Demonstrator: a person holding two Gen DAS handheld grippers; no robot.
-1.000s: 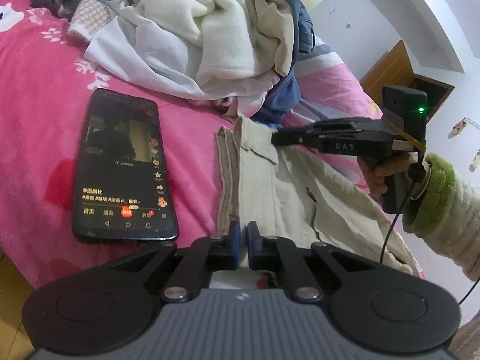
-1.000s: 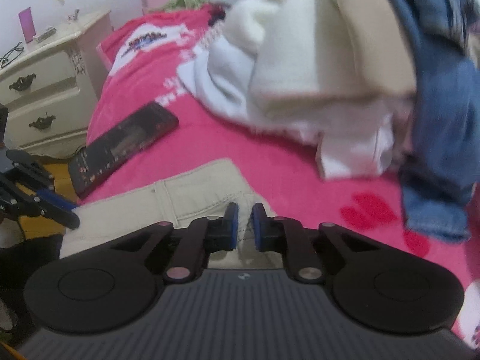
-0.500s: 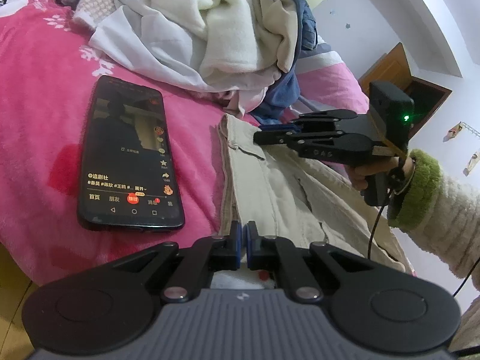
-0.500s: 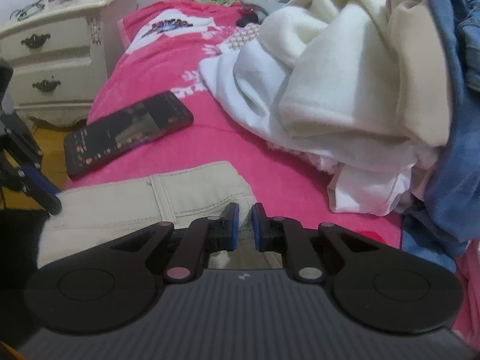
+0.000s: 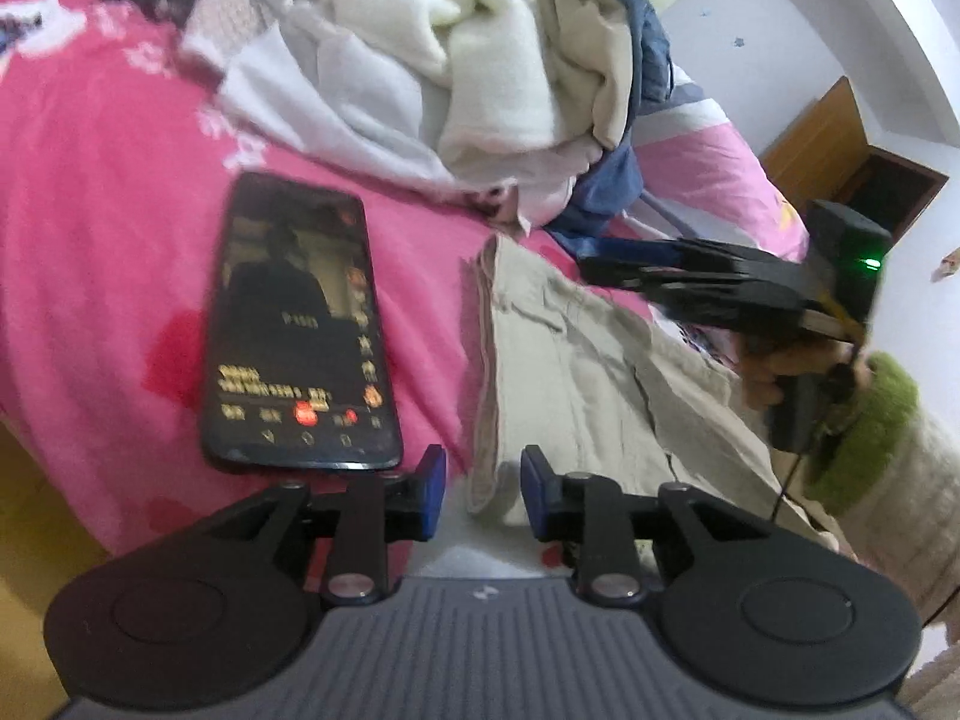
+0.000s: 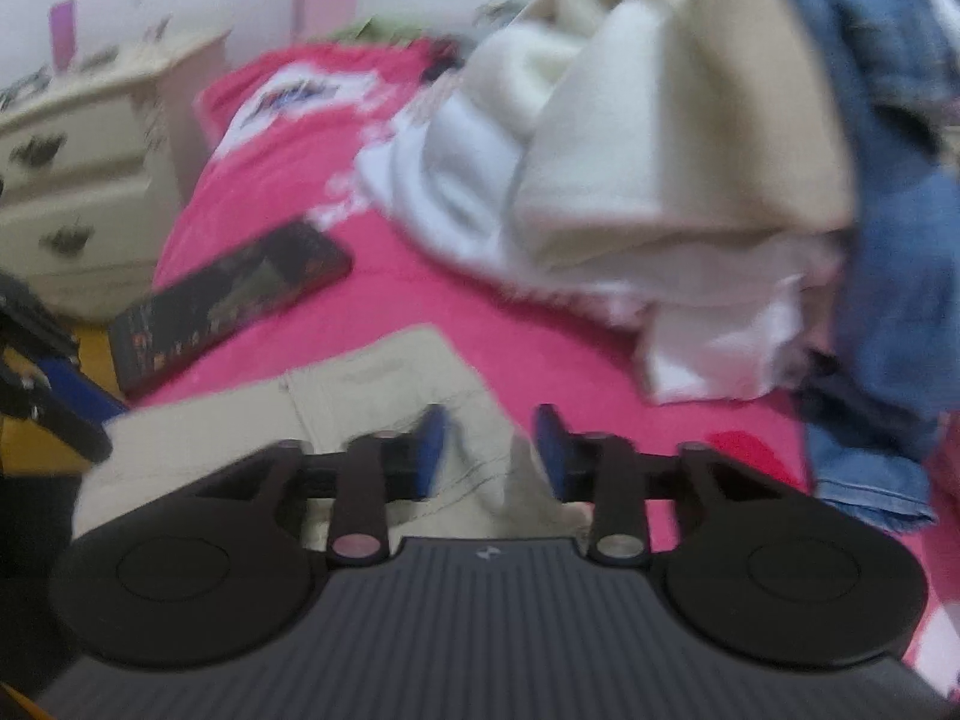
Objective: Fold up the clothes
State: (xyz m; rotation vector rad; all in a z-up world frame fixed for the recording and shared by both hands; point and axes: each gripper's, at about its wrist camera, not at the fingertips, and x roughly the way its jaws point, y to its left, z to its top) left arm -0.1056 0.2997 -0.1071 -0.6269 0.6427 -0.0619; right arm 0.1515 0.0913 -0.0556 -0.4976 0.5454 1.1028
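A pair of folded khaki trousers lies flat on a pink blanket, near the bed's edge. The left gripper hovers at the waistband end with its blue-padded fingers spread apart and nothing between them; the folded corner of the trousers sits just beyond the gap. The right gripper is likewise parted, poised over the far side of the same garment, where a small ridge of cloth rises between the pads without being pinched.

Just beside the trousers, a smartphone lies face up on the blanket with its screen lit, close to the left gripper's left finger. Behind both, a heap of unfolded laundry crowds the bed: cream fleece, white cloth, a tan piece and blue denim spilling down towards the trousers' top edge.

The left wrist view alone shows the right gripper from outside, held by a hand in a sleeve with a fuzzy green cuff, a green light glowing on the device, and a wooden door beyond. The right wrist view alone shows a cream bedside dresser with dark handles against the wall, and the yellow floor below the bed's edge. Both views are blurred.
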